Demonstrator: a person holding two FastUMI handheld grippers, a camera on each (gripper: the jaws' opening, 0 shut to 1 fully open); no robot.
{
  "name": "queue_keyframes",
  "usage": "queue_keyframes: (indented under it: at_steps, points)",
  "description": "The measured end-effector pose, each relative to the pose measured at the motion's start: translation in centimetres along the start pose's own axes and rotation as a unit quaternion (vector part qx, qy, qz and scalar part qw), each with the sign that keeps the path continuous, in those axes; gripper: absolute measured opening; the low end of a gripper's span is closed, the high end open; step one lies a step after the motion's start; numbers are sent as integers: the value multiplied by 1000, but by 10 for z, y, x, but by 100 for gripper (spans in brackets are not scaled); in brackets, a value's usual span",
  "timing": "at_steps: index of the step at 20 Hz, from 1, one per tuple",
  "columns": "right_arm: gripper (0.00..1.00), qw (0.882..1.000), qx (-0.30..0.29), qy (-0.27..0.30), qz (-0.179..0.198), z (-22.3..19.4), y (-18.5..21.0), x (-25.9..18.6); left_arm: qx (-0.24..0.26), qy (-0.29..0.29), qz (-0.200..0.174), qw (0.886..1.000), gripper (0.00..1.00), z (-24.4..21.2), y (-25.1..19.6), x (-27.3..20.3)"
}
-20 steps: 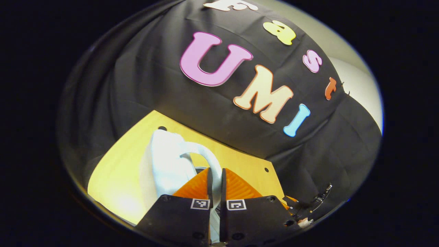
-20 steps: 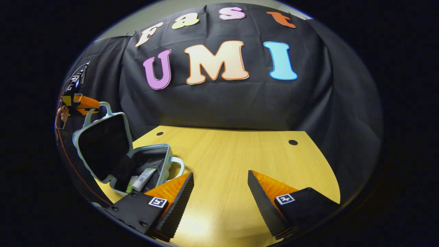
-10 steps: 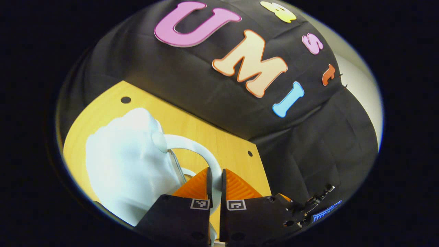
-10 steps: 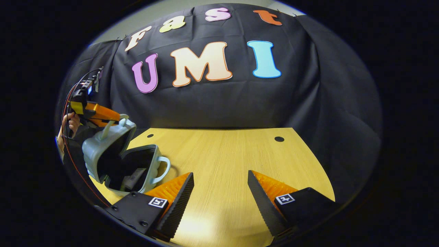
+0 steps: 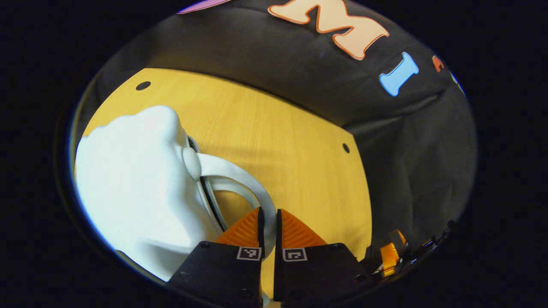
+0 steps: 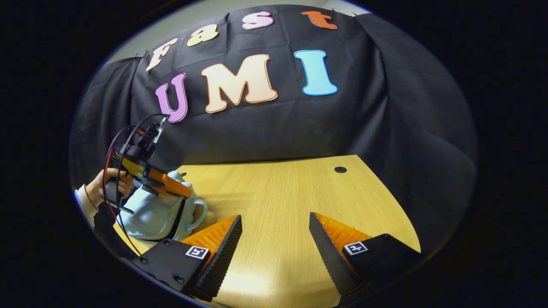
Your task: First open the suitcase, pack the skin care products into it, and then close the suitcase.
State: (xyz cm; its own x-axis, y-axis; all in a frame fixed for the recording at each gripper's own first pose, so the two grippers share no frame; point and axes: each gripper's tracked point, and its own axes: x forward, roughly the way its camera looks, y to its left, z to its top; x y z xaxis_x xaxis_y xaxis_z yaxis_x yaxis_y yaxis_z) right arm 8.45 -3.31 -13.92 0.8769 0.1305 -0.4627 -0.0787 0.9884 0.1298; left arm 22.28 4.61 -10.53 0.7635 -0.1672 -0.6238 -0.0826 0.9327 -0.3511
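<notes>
In the left gripper view, your left gripper (image 5: 268,222) is at the bottom and its two fingers are pressed together on the pale handle (image 5: 239,171) of the suitcase (image 5: 132,179). The handle curves from the case down into the narrow gap between the fingers, so both of them touch it. The suitcase is pale, almost white with a little blue, and it takes the left part of this view. It lies on the wooden table (image 5: 291,141), and a dark seam runs along its edge just under the handle; from here I cannot tell if the two halves meet fully. At the lower right edge you can see a small part of the right gripper (image 5: 391,259), but it is too small to tell more about it.

In the right gripper view, your right gripper (image 6: 274,239) is at the bottom with its fingers spread wide, and between them there is only bare table. It holds nothing. The suitcase (image 6: 150,214) is at the far left on the table, well apart from this gripper. Its lid is down on the base and the second handle (image 6: 198,214) sticks out toward the middle of the table. The left gripper (image 6: 177,188) is above the suitcase, at its top edge, and a hand (image 6: 112,182) with a light sleeve holds it from the left. Red and black cables (image 6: 122,149) loop over this gripper.
</notes>
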Motion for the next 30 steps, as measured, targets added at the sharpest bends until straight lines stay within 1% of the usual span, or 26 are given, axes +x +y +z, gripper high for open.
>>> queue_keyframes:
  at_steps: [3, 4, 5, 6, 7, 8, 9, 10, 11, 12, 13, 14, 18, 23, 30]
  points:
    - [98, 1000, 4, -12, -6, 8, -12, -5, 9, 3, 60, 998, 5, -4, 6, 8]
    - [98, 1000, 6, -19, -9, 13, -17, -7, 16, -2, 78, 997, 7, -3, 6, 8]
    - [98, 1000, 9, -26, -11, 17, -22, -8, 28, -6, 87, 996, 10, -3, 4, 6]
    - [98, 999, 11, -32, -14, 22, -27, -8, 38, -13, 90, 995, 16, -1, -2, -1]
    - [98, 999, 13, -37, -16, 25, -32, -9, 48, -27, 92, 994, 26, 0, -8, -12]
    - [98, 999, 15, -40, -19, 28, -37, -10, 61, -40, 91, 993, 48, 0, -15, -26]
    - [98, 999, 17, -44, -20, 31, -41, -12, 74, -52, 85, 992, 67, -1, -24, -40]
    - [98, 998, 19, -50, -22, 36, -45, -15, 84, -71, 68, 992, 74, -1, -40, -49]
    - [98, 998, 20, -56, -23, 40, -48, -18, 94, -89, 54, 990, 73, -3, -55, -57]
    - [98, 997, 20, -64, -24, 45, -51, -21, 104, -107, 43, 988, 75, -6, -69, -64]
    - [98, 997, 20, -70, -25, 48, -53, -23, 113, -125, 35, 985, 78, -8, -81, -72]
    - [98, 997, 21, -74, -24, 50, -54, -26, 121, -135, 28, 983, 84, -13, -89, -78]
    - [98, 996, 13, -80, -22, 51, -58, -30, 133, -148, 10, 980, 85, -23, -104, -98]
    - [98, 996, 2, -86, -20, 54, -58, -32, 150, -158, 15, 976, 85, -18, -111, -105]
    - [98, 996, 5, -89, -26, 56, -66, -34, 158, -144, 16, 977, 85, -28, -115, -104]
